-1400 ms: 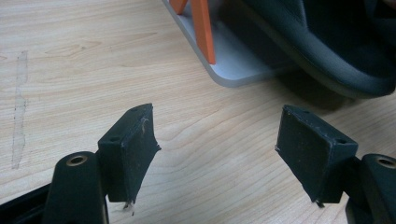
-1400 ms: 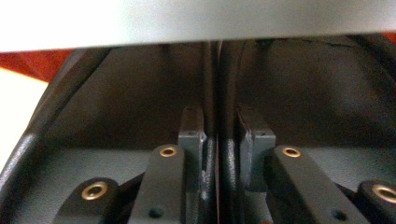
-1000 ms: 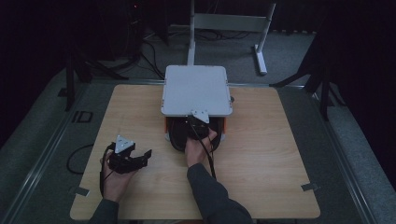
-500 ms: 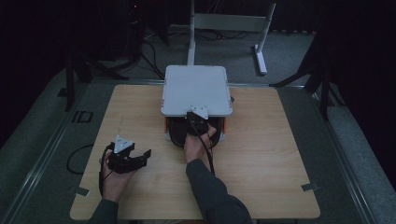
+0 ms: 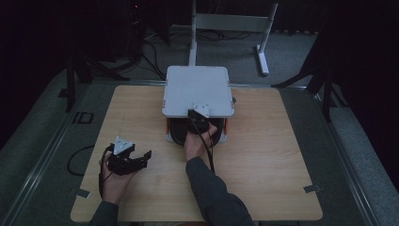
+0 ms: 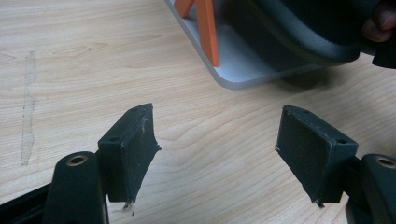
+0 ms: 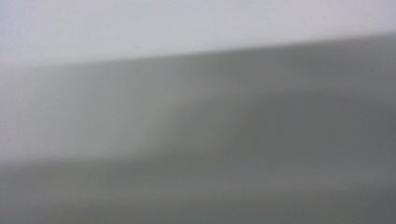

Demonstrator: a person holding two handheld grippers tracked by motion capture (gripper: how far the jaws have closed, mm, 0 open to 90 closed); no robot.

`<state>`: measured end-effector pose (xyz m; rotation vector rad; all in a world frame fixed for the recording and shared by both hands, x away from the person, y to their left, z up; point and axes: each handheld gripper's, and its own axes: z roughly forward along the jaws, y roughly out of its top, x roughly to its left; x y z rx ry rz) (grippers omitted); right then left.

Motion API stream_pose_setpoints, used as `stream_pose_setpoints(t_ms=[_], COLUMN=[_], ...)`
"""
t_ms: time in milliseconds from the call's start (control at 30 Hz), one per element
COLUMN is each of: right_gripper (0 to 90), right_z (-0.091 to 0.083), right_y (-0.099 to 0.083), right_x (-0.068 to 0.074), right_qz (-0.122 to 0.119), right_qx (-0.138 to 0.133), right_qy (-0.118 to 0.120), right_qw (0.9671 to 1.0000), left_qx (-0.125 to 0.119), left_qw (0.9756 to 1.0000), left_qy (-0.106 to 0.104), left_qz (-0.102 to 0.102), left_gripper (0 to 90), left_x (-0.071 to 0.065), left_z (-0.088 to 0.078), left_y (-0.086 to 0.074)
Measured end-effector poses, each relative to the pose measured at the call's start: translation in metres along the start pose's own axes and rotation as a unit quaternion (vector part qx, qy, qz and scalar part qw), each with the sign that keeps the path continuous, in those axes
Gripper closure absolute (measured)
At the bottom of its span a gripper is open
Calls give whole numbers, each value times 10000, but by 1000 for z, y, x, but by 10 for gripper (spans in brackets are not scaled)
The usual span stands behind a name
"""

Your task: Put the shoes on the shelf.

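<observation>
At the front edge of the grey two-tier stand (image 5: 197, 89), I am working my right gripper (image 5: 198, 123) at the dark round pan-like thing (image 5: 181, 133) that sits on the lower shelf, under the flat top plate and between the orange posts (image 6: 207, 28). Its jaws are clenched; whether they are pinching the dark rim I cannot tell, since the right gripper view is only a grey blur. My left gripper (image 6: 224, 154) is hanging released over the bare wooden table (image 5: 263, 160), well apart from the stand, grasping nothing. I judge I am at the drawing-out step. The next move calls for a level pull toward me, keeping the rim from catching the posts or top plate.
</observation>
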<state>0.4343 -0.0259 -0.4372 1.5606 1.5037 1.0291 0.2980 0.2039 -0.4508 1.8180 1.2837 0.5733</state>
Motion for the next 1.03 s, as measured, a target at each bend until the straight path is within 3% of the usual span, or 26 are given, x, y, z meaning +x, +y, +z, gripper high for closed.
stream_pose_setpoints(t_ms=[267, 300, 400, 533, 700, 867, 1033], right_gripper=[707, 515, 448, 419, 395, 390, 383], right_z=[3, 1, -4, -9, -26, -40, -47], right_y=[-2, -1, -2, -4, -13, -25, -31], right_x=[1, 0, 2, 1, -3, -6, -13], right_qz=[-86, -192, -186, -151, -296, -481, -470], right_qx=[-52, -116, -178, -145, -263, -164, -58], right_qy=[32, 242, 208, 312, 440, 691, 865], right_qw=[9999, 9995, 9995, 9993, 9982, 9963, 9951], left_qx=[-8, -1, 17, 16, 8, 24, 42], left_qw=[10000, 10000, 10000, 10000, 10000, 10000, 10000], left_qy=[-5, -2, -7, -3, 17, 41, 48], left_qz=[13, 11, 24, 21, 9, 16, 17], left_gripper=[279, 279, 279, 279, 279, 279, 279], left_x=[-1, -1, -2, -2, -2, -2, -2], left_z=[0, 1, 1, 1, 1, 2, 3], left_y=[0, 0, -1, -1, -1, -2, -3])
